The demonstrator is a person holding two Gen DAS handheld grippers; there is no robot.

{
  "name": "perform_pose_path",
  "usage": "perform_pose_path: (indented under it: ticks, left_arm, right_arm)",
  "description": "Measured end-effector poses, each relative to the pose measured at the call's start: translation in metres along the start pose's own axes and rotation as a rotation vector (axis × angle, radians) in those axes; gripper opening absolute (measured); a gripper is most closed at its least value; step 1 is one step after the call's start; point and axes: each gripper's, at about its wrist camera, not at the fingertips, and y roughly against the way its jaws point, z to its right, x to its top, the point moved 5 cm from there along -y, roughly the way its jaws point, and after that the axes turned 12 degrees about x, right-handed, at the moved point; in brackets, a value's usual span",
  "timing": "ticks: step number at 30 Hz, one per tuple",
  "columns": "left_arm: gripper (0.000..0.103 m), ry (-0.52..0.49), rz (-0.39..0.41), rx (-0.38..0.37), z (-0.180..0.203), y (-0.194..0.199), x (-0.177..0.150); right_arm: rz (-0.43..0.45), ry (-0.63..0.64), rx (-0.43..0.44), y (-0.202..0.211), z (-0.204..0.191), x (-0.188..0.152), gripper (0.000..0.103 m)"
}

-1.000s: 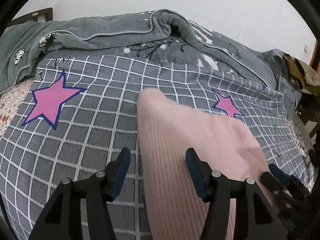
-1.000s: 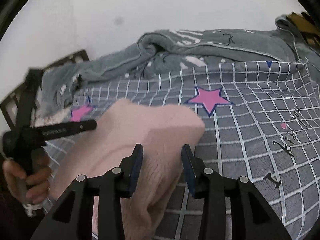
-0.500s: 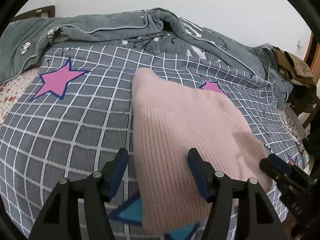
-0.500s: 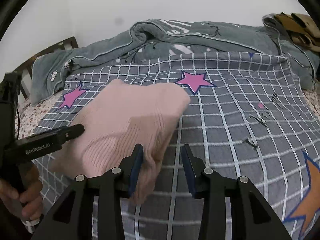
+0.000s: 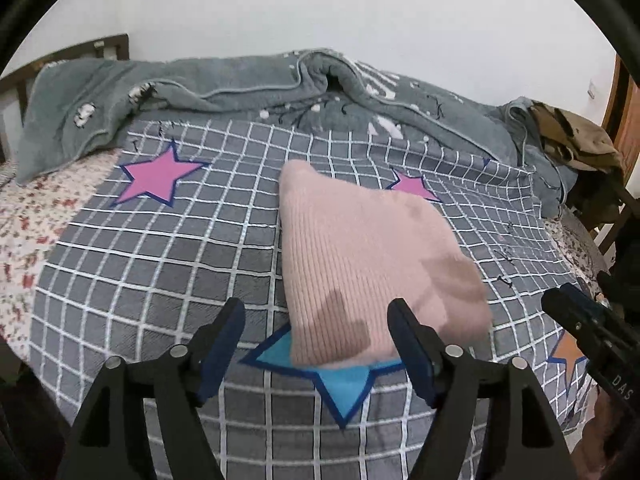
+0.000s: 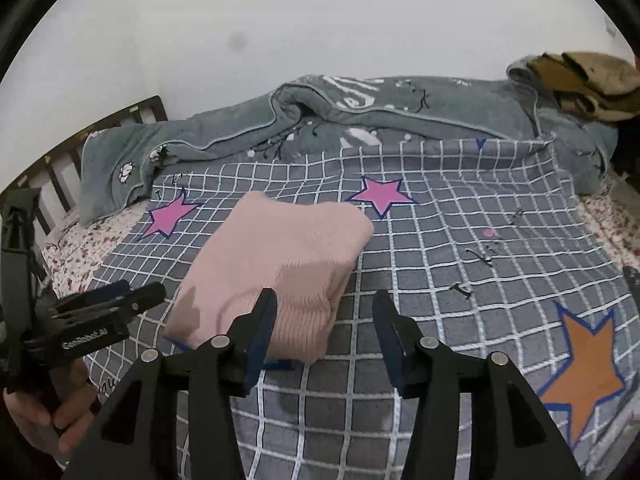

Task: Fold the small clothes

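A folded pink ribbed knit garment [image 5: 360, 264] lies flat on the grey checked bedspread [image 5: 160, 280]. My left gripper [image 5: 316, 334] hovers just short of its near edge. Its jaws are opening, and nothing is pressed between the pads. In the right wrist view the same garment [image 6: 280, 264] sits ahead and to the left. My right gripper [image 6: 325, 312] is off its near right corner, jaws opening, with only bedspread [image 6: 460, 240] between them. Each gripper shows in the other's view: the right gripper [image 5: 588, 328] and the left gripper [image 6: 108, 308], held by a hand [image 6: 44, 420].
A bunched grey blanket [image 5: 260, 80] runs along the far side of the bed by the white wall. Brown clothes [image 5: 572, 140] are heaped at the far right. A dark wooden headboard [image 6: 80, 136] stands at the left. Pink, blue and orange stars mark the bedspread.
Both grippers have drawn back and risen away from the pink garment while their jaws widened. The garment, earlier between the fingers, now lies free ahead of them.
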Motion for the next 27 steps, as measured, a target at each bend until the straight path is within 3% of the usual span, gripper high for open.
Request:
perform_pose_path:
  ticks: [3,5,7,10,27]
  left_arm:
    - [0.077,0.007,0.022,0.016,-0.003,0.019,-0.007]
    - [0.08,0.01,0.033,0.029,-0.005,0.032,-0.012]
    - [0.081,0.012,0.044,0.049,-0.007,0.044,-0.019]
    - [0.085,0.013,0.054,0.082,-0.01,0.059,-0.027]
    - [0.089,-0.014,0.096,0.113,0.0,0.094,-0.035]
  right_arm:
    - [-0.002,0.007,-0.009,0.018,-0.003,-0.005,0.053]
    - [0.0,0.01,-0.027,0.03,-0.005,-0.01,0.06]
    - [0.014,0.007,-0.034,0.043,-0.006,-0.014,0.083]
    - [0.051,0.017,-0.048,0.062,-0.009,-0.021,0.092]
    - [0.064,0.035,-0.1,0.099,-0.002,-0.035,0.097]
